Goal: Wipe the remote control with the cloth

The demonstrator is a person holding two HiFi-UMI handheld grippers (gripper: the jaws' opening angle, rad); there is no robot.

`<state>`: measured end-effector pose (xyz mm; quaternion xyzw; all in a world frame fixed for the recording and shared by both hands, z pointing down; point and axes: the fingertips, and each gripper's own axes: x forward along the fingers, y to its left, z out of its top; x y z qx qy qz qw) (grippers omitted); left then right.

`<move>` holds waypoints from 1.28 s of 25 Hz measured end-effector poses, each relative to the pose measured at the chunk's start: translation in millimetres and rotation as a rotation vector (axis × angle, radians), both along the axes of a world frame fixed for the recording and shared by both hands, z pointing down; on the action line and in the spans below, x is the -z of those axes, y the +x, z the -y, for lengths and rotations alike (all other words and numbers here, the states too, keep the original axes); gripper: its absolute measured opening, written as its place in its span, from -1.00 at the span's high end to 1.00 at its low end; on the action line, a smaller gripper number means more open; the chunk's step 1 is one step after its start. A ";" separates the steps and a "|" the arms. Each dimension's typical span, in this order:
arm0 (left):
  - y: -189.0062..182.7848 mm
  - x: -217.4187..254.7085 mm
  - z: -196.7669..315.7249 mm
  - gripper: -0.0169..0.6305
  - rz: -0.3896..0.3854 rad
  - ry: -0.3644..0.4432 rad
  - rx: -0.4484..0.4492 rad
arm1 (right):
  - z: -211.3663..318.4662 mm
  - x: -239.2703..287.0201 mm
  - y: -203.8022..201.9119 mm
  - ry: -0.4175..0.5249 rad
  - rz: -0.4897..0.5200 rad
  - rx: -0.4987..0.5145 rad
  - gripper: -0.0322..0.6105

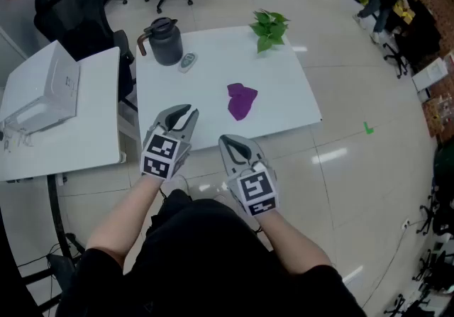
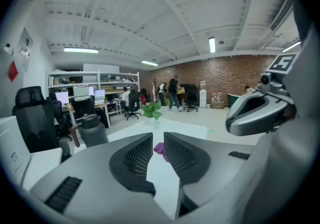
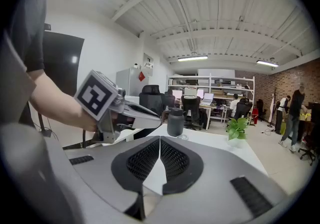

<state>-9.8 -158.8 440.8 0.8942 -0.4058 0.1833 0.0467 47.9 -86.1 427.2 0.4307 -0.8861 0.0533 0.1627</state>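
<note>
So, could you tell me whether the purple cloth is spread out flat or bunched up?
Bunched up: the cloth lies in a crumpled, uneven heap on the white table, not laid flat.

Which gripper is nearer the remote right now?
Left. The left gripper is at the near edge of the table, the remote straight ahead of it beside the jug. The right gripper is further back and to the right, nearer the cloth.
</note>
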 end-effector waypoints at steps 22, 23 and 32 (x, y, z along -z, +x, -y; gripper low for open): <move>-52.8 -207.5 295.4 0.09 0.093 -0.364 0.221 | 167.3 -78.1 15.8 -0.190 0.006 -0.158 0.74; -53.7 -215.7 299.6 0.09 0.101 -0.376 0.222 | 171.9 -81.4 16.1 -0.199 0.012 -0.164 0.70; -59.7 -254.9 326.4 0.09 0.137 -0.440 0.259 | 189.2 -111.6 26.3 -0.252 0.013 -0.198 0.64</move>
